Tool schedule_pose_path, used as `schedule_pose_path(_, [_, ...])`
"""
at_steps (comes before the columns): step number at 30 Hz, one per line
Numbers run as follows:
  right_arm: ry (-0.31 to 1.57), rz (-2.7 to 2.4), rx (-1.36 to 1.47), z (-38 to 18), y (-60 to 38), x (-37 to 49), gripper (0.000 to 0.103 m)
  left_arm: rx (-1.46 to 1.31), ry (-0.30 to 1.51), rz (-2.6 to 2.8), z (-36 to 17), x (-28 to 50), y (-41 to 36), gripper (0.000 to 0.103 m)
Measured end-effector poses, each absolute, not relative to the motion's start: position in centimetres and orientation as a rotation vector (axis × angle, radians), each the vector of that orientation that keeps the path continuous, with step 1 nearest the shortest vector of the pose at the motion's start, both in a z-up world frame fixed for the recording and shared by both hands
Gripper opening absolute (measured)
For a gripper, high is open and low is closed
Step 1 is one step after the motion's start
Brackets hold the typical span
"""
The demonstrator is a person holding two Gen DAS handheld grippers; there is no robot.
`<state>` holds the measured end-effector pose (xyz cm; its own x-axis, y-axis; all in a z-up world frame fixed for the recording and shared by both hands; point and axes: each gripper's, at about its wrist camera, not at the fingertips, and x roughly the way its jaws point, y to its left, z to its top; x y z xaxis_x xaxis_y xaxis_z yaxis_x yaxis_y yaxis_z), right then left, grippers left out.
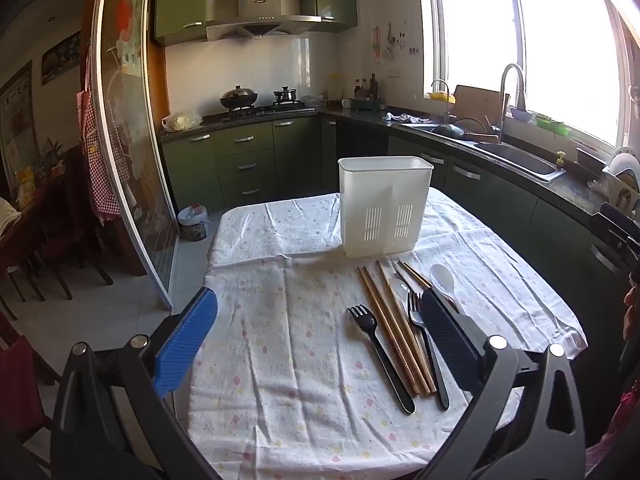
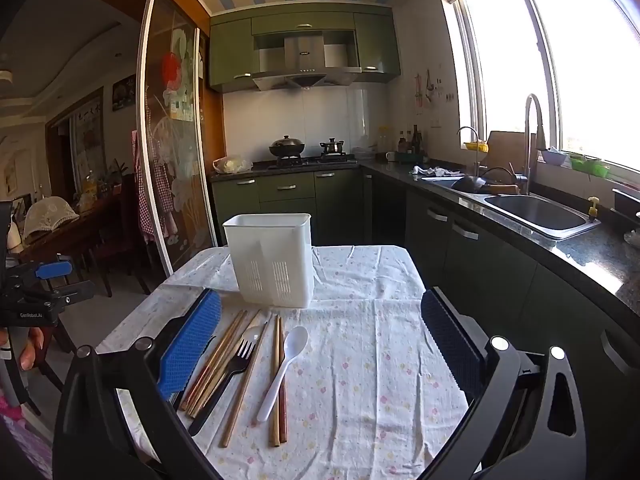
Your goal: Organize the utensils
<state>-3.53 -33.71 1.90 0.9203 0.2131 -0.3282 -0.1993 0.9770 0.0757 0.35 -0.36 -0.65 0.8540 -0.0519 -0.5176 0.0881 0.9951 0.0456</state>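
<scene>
**Utensils laid out, both tools wide apart and empty**

Left wrist view first: my left tool (image 1: 316,344) has its fingers spread wide with nothing between the pads, hovering over the counter (image 1: 280,360), which has a flowery white cloth on it. The white utensil holder (image 1: 385,206) stands upright toward the far side of the cloth. In front of it the utensils lie flat in a loose bunch: a black fork (image 1: 378,356) on the left, wooden chopsticks (image 1: 394,336) just beside it, a second black fork (image 1: 420,320) partly tucked behind my right-hand finger, and a white spoon (image 1: 443,278) furthest right. The holder looks empty from here, though I can't see down into it.

Right wrist view: my right tool (image 2: 320,348) is spread wide too, gripping nothing. The utensil holder (image 2: 272,260) sits ahead and a bit left. The chopsticks (image 2: 224,352) and a black fork (image 2: 228,372) lie next to my blue left-hand finger, and the white spoon (image 2: 286,364) rests across another pair of chopsticks (image 2: 279,380). My left tool (image 2: 44,280) peeks in at the left edge, with my hand (image 2: 28,346) below it.
</scene>
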Motion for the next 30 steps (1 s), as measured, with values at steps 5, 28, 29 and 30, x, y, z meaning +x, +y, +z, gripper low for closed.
schedule_pose_path(5, [0.346, 0.212, 0.042, 2.1, -33.5, -3.3, 0.099, 0.065, 0.543, -0.071, -0.7, 0.3, -0.1, 0.097])
schedule_pose_path(28, [0.345, 0.212, 0.038, 1.5, -33.0, -3.1, 0.099, 0.066, 0.553, -0.073, -1.1, 0.3, 0.1, 0.097])
schedule_pose_path(29, [0.344, 0.213, 0.039, 1.5, -33.0, -3.2, 0.099, 0.065, 0.553, -0.074, -1.1, 0.3, 0.1, 0.097])
schedule_pose_path(30, [0.343, 0.214, 0.040, 1.5, -33.1, -3.2, 0.099, 0.065, 0.553, -0.074, -1.1, 0.2, 0.2, 0.097])
